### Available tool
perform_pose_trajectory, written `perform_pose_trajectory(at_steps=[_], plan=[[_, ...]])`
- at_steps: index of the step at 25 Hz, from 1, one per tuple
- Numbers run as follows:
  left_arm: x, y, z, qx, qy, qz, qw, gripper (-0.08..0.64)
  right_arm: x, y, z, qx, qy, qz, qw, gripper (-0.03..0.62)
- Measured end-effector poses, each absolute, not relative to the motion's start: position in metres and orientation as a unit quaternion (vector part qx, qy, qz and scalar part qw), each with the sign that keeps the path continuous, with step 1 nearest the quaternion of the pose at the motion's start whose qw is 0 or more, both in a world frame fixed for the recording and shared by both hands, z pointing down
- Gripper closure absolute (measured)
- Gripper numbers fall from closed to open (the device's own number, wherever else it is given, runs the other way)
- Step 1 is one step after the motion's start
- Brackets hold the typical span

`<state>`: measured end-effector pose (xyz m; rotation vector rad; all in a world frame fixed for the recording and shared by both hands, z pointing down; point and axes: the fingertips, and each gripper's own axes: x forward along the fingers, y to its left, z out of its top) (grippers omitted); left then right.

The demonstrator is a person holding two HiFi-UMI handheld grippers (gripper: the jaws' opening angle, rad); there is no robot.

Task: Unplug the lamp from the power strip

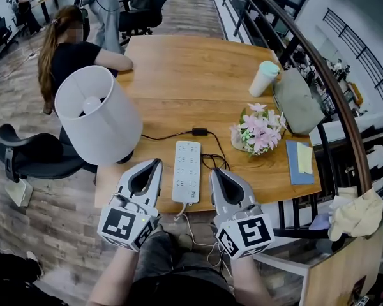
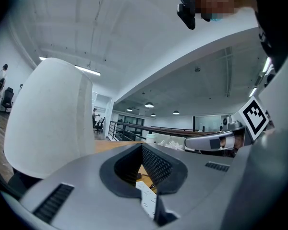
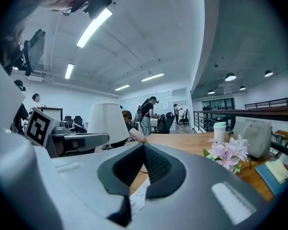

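Observation:
A lamp with a white shade (image 1: 99,113) stands at the table's left edge. Its black cord runs right to a black plug block (image 1: 199,132) lying on the wood, then loops down beside the white power strip (image 1: 187,171). I cannot tell whether the cord enters the strip. My left gripper (image 1: 157,162) is just left of the strip and my right gripper (image 1: 214,171) just right of it. Both are shut on nothing, above the table's near edge. The left gripper view shows the shade (image 2: 48,119) and strip (image 2: 146,198). The right gripper view also shows that strip (image 3: 137,200).
A pot of pink flowers (image 1: 258,129) stands right of the strip, with a blue notebook (image 1: 300,161), a grey bag (image 1: 298,101) and a pale cup (image 1: 263,78) beyond. A person (image 1: 67,50) sits at the far left. A railing (image 1: 332,88) runs along the right.

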<state>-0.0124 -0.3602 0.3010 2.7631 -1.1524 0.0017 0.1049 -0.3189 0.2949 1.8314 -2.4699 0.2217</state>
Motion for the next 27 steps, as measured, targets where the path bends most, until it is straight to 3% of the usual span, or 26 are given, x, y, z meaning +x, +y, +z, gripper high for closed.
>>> perform_pose_trajectory(at_steps=[27], plan=[[-0.017,-0.358,0.3,0.927,-0.365,-0.007,0.084,0.563,0.085,-0.318,0.286,0.58,-0.811,0.072,0.021,0.584]])
